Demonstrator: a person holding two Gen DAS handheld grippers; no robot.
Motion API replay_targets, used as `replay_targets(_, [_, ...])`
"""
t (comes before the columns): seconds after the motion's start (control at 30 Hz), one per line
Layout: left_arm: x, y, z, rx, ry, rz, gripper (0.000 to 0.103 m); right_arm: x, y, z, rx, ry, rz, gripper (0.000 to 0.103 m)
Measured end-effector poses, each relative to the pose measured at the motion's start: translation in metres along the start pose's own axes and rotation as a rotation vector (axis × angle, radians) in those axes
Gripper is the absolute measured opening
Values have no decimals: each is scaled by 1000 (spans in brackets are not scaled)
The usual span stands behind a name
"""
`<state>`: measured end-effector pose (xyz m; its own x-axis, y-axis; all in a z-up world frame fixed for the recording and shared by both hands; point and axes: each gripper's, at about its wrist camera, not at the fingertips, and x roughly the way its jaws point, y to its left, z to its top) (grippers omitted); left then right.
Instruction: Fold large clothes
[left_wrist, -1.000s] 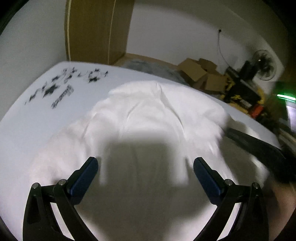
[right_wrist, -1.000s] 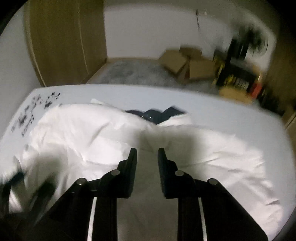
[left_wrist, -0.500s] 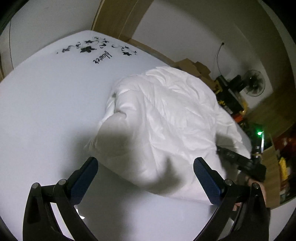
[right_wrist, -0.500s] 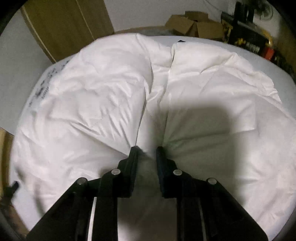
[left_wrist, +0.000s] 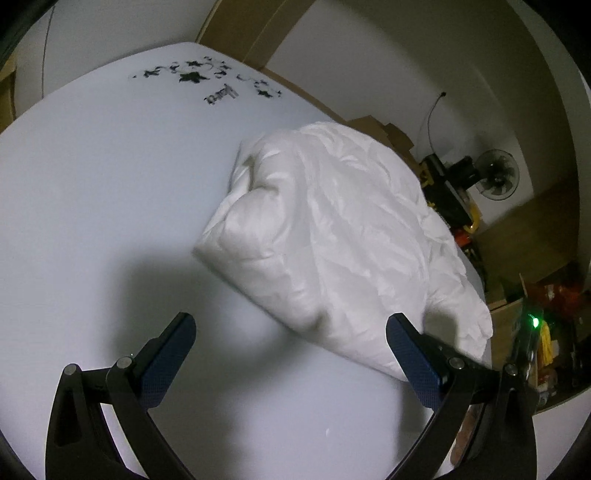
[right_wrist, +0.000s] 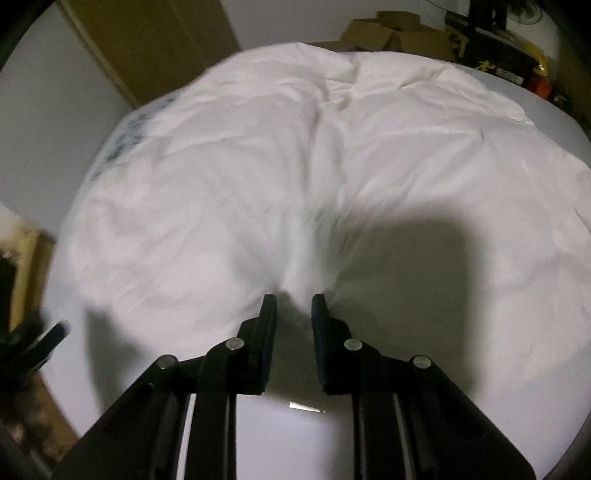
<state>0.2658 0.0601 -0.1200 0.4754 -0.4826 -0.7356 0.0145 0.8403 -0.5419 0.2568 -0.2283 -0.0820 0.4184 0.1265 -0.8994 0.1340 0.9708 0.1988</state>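
Note:
A large puffy white garment (left_wrist: 343, 236) lies bunched on a white table (left_wrist: 92, 177). In the right wrist view the garment (right_wrist: 229, 177) fills most of the frame, gathered into a crease down its middle. My right gripper (right_wrist: 293, 301) is shut on the near edge of that crease, with the cloth pinched between its fingers. My left gripper (left_wrist: 291, 328) is wide open and empty above the table, just in front of the garment's near left edge. Its right finger (left_wrist: 413, 354) is next to the cloth.
The table has a black flower-and-script print (left_wrist: 207, 79) at its far left corner. Beyond the table are wooden panels (left_wrist: 255, 29), cardboard boxes (right_wrist: 391, 33), a fan (left_wrist: 496, 179) and dark clutter on the right.
The left gripper has drawn back and left, so the garment sits further right in its view. The right gripper stays shut on the cloth, and the garment has spread a little wider.

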Motion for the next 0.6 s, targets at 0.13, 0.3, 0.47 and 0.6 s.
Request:
replay_targets(0.13, [4, 3, -1, -38, 26, -16, 103, 29, 14, -6, -69, 12, -77, 19])
replay_targets(0.3, [0, 3, -7, -26, 29, -47, 103, 30, 28, 3, -121, 29, -116, 19])
replay_targets(0.47, [11, 34, -8, -184, 94, -173, 103, 22, 23, 4, -68, -33, -35, 29])
replay_targets(0.6, [22, 49, -4, -291, 113, -273, 103, -20, -9, -1, 96, -130, 133, 88])
